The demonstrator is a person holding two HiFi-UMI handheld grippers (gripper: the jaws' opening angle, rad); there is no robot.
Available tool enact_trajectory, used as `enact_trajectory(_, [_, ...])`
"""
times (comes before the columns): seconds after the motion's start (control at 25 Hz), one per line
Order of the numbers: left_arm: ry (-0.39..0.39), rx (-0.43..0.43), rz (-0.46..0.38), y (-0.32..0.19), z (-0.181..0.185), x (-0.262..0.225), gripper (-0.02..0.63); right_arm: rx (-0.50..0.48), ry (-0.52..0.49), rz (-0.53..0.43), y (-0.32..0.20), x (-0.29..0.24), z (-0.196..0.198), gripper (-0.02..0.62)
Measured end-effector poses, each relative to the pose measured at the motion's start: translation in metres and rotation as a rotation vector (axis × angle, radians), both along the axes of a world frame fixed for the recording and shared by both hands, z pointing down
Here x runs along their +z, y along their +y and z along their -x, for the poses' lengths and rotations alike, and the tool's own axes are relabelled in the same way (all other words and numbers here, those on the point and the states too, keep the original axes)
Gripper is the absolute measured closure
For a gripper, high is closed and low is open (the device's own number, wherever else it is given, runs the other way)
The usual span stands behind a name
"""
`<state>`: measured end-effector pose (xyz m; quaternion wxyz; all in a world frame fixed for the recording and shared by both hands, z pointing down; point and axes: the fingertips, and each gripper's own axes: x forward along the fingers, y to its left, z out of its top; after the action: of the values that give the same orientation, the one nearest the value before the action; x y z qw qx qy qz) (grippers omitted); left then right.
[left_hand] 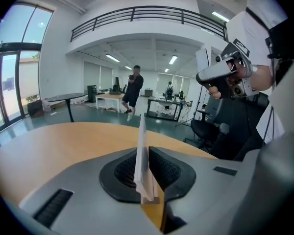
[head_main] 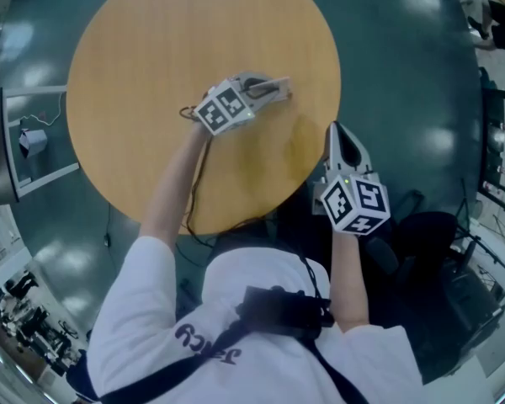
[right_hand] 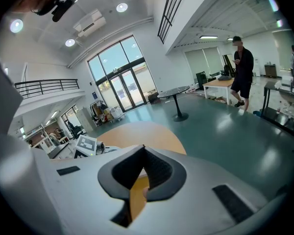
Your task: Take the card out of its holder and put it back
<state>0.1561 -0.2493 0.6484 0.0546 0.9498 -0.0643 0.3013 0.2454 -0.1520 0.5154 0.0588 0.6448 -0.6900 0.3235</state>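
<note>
- Head view: even and rather dim light. Ceiling lamps show as soft pale patches on the glossy floor (head_main: 404, 57). The table (head_main: 151, 82) glows warm, with a faint darker patch near its right edge.
- Left gripper view: daylight pours in from tall windows (left_hand: 10, 87) at the left, and strip lights (left_hand: 112, 58) add light overhead. The card (left_hand: 142, 146), close to the lens, looks soft.
- Right gripper view: the glazed doors (right_hand: 125, 89) glare white, the round ceiling lamps (right_hand: 121, 7) are blown out, and the floor carries a sheen.
- Both gripper views bend strongly at the edges and have black corners.
</note>
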Motion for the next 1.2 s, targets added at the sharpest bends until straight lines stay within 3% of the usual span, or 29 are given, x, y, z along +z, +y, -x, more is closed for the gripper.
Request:
enact_trajectory(0.2, [-0.020,-0.052,0.004,-0.009,0.009,0.004,0.544,-0.005,0.012,-0.018,0.001,-0.005,0.002,0.575])
enact_trajectory(0.44, [-0.041,-0.153,0.029,-0.020,0.038,0.005,0.404,-0.009,0.030,-0.038,0.007,-0.009,0.008,0.575])
enact_trajectory(0.64, [-0.009,-0.327,0.015,-0.030,0.086,-0.017,0.326,-0.027,0.045,-0.060,0.011,-0.016,0.030,0.575])
enact_trajectory(0.72, [0.044,-0.413,0.005,-0.028,0.102,-0.033,0.325,-0.040,0.053,-0.079,0.012,-0.022,0.039,0.575])
enact_trajectory(0.88, [0.240,-0.516,-0.022,-0.018,0.115,-0.091,0.325,-0.065,0.070,-0.125,0.011,-0.036,0.056,0.575])
enact_trajectory(1.2, [0.415,-0.613,-0.151,0.007,0.129,-0.187,0.327,-0.078,0.090,-0.244,-0.001,-0.068,0.086,0.575])
